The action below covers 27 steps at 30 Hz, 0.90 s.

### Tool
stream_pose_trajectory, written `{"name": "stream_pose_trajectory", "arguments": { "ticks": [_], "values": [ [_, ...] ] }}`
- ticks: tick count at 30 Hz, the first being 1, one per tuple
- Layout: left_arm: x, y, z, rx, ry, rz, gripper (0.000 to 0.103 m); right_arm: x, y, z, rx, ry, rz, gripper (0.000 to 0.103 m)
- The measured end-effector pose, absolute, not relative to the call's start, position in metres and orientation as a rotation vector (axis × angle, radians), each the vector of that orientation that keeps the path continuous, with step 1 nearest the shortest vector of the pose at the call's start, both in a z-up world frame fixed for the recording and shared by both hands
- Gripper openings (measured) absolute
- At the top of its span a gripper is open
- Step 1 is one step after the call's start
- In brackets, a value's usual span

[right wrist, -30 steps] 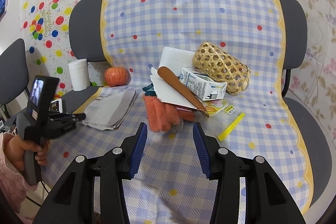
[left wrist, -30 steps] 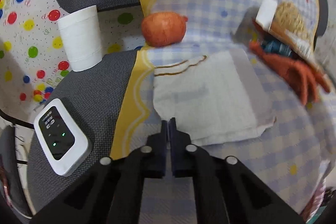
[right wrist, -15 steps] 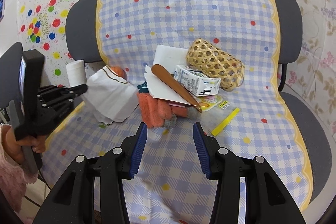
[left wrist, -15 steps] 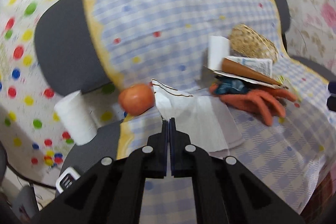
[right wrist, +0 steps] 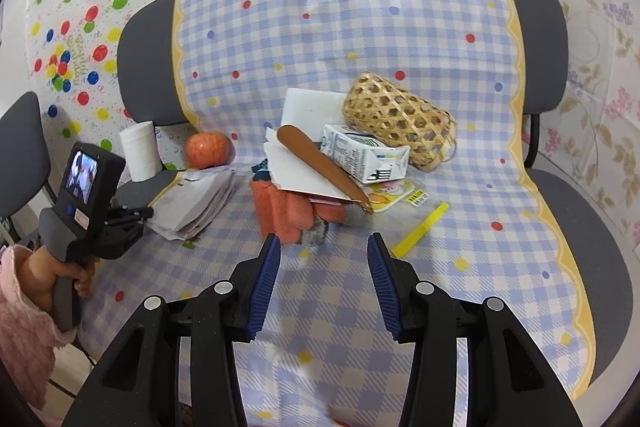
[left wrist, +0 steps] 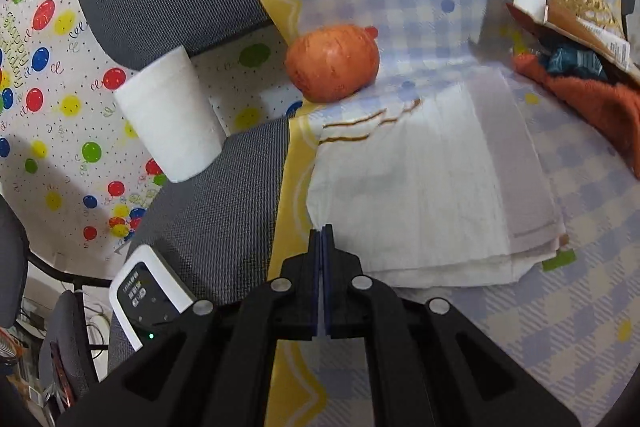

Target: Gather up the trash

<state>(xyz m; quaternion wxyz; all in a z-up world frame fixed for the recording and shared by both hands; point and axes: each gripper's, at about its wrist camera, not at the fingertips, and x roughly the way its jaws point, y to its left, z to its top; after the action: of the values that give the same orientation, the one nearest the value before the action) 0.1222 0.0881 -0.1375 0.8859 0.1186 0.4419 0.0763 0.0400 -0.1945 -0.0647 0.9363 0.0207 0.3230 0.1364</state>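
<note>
A folded white paper stack (left wrist: pixel 432 203) lies on the checked cloth; it also shows in the right wrist view (right wrist: pixel 200 203). My left gripper (left wrist: pixel 322 231) is shut, its tips at the stack's near left edge; whether it pinches the paper I cannot tell. My right gripper (right wrist: pixel 322 247) is open and empty, above the cloth before a pile: orange glove (right wrist: pixel 284 211), white sheets (right wrist: pixel 296 171), brown wooden piece (right wrist: pixel 320 163), milk carton (right wrist: pixel 364 159), yellow packet (right wrist: pixel 392 193) and yellow strip (right wrist: pixel 422 229).
An apple (left wrist: pixel 334 63) and a toilet roll (left wrist: pixel 168 115) stand at the left beside the stack. A woven basket (right wrist: pixel 396 119) lies on its side behind the carton. A white router (left wrist: pixel 150 299) sits on the grey seat edge.
The left gripper had lifted the paper stack half a second ago; now the stack lies flat on the cloth again, gripper still shut at its edge. The right gripper stays open.
</note>
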Motion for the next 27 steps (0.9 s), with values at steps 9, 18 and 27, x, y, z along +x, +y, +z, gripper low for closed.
{"name": "stream_pose_trajectory", "arguments": {
  "ticks": [9,18,27],
  "values": [
    [0.098,0.072,-0.080,0.140,0.628,-0.029,0.000,0.039,-0.190,-0.063,0.030,0.661,0.287,0.047],
    [0.105,0.017,-0.098,0.223,0.674,-0.222,0.000,0.038,-0.199,-0.065,0.038,0.672,0.263,0.047],
    [0.119,-0.016,-0.126,0.232,0.837,-0.367,0.020,0.036,-0.211,-0.068,0.070,0.677,0.255,0.047]
  ]
}}
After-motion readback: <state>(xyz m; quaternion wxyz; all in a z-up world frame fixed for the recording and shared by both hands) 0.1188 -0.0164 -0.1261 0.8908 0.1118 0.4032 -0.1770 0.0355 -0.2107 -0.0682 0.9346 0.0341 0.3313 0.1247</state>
